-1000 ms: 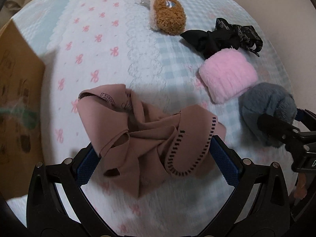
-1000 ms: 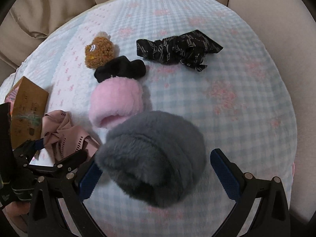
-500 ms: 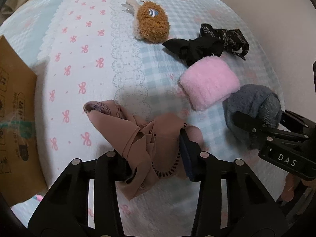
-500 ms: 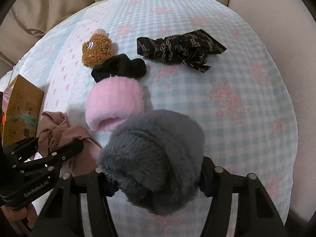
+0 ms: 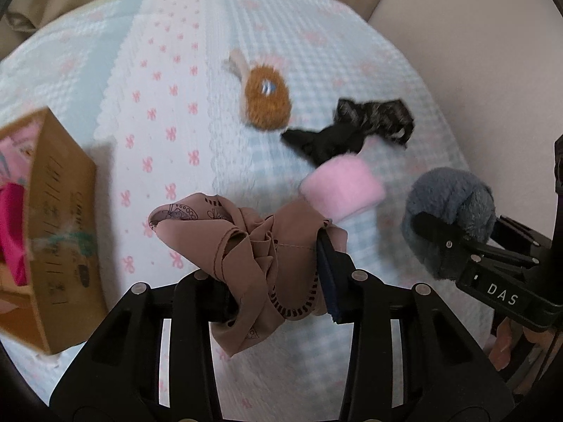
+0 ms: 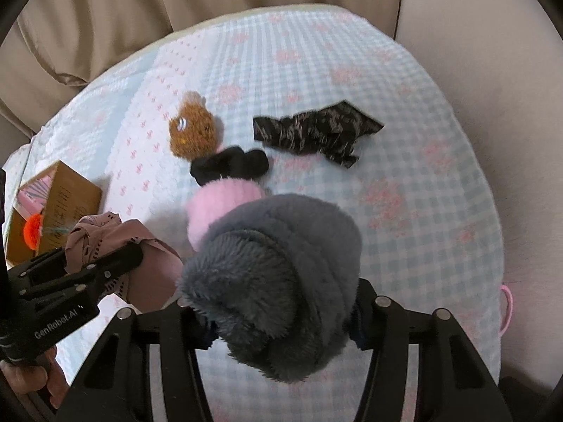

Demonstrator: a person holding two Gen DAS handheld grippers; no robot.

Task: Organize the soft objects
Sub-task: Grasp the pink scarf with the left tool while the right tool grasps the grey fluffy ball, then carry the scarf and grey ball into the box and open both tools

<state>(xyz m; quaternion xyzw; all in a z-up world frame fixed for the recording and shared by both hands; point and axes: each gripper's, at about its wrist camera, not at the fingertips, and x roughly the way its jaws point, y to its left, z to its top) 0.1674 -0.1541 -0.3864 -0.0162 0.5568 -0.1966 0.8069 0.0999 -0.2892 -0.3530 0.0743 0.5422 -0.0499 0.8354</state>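
Observation:
My left gripper (image 5: 278, 281) is shut on a dusty-pink scarf (image 5: 246, 239) and holds it above the bedspread; it also shows in the right wrist view (image 6: 105, 246). My right gripper (image 6: 281, 320) is shut on a grey fluffy item (image 6: 278, 274), lifted off the bed; it shows in the left wrist view (image 5: 454, 211) too. On the bed lie a pink fluffy item (image 5: 345, 183), a black cloth (image 6: 228, 168), a black patterned scarf (image 6: 316, 133) and a brown plush (image 5: 267, 102).
An open cardboard box (image 5: 59, 232) stands at the left with pink things inside; it also shows in the right wrist view (image 6: 56, 207). Beige curtains (image 6: 105, 17) hang behind the bed. A beige wall (image 5: 475, 35) runs along the right.
Both grippers closed from open: the left on the pink scarf, the right on the grey fluffy item. Both have since lifted their items off the bedspread.

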